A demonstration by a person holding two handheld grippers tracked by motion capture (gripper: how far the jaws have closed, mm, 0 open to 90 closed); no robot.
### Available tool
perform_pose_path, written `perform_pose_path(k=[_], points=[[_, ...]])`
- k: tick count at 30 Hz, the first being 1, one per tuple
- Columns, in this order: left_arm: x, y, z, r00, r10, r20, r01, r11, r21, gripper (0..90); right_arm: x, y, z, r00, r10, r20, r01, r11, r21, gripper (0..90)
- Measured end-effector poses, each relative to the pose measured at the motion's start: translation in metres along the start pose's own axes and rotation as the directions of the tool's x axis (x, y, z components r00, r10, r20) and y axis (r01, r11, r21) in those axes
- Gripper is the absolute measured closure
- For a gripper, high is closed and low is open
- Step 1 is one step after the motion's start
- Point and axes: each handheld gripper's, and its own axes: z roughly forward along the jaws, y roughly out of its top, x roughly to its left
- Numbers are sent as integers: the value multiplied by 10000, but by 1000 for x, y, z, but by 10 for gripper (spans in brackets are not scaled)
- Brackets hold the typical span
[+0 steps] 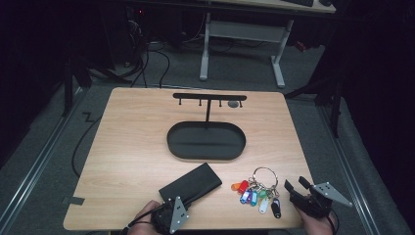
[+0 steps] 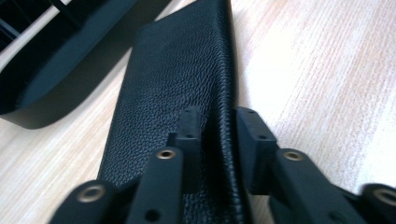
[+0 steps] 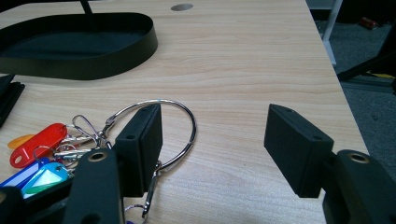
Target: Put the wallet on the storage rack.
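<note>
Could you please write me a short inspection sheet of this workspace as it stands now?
Surface: wooden table, level, with a round grommet.
Job's things: black leather wallet lying flat; its edge sits between the left claw's jaws.
Clutter: ring of coloured key tags; black oval tray with a hook stand.
Grippers: left claw shut on the wallet's edge; right claw open beside the key ring.
Cables: several on the floor behind the table.
Surroundings: dark room, white desk frame.

Black two-jaw bodies with brass-ringed screw holes are seen on the left gripper (image 1: 169, 215) and right gripper (image 1: 297, 185), each topped by a grey three-cornered plate.
</note>
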Motion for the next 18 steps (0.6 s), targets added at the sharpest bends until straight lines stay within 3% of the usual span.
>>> perform_pose_path(k=[13, 18], points=[[0, 0, -4, 9998, 132, -120, -134, 9997, -184, 784, -1, 1, -2, 9999, -109, 27, 109, 9999, -100, 384], [3, 2, -8, 9998, -96, -184, 88, 9990, -428, 802, 0, 1, -1, 9998, -176, -48, 175, 9998, -110, 385]])
